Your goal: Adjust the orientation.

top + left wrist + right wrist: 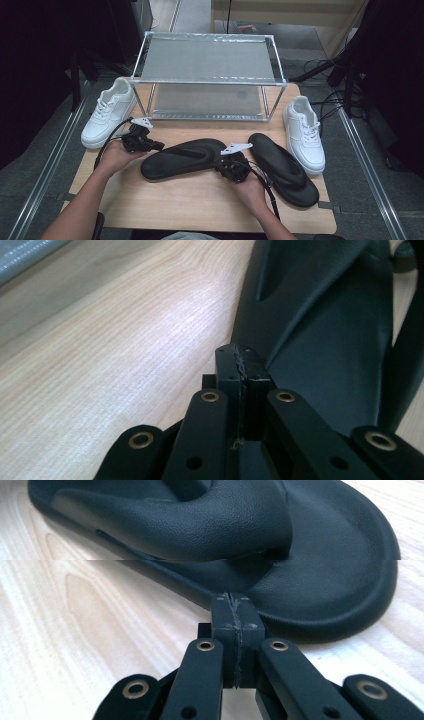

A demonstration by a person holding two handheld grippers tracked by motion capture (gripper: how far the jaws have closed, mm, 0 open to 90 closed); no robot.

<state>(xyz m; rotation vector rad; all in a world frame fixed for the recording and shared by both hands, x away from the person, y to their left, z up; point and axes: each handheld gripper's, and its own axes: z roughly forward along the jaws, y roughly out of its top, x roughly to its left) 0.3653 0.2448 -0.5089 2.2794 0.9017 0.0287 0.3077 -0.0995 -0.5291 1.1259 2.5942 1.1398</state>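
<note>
Black sandal (182,157) lies on pale wooden table (200,200); both grippers' jaws pressed together, empty.

this looks like a lab or test room set up for recording, not a home. a small wooden table (200,200) stands on grey carpet, with a bare metal-frame rack (207,75) on its far half. black equipment stands and loose cables (325,67) crowd the floor right of the rack, and metal rails (45,170) run along both sides of the table.
</note>
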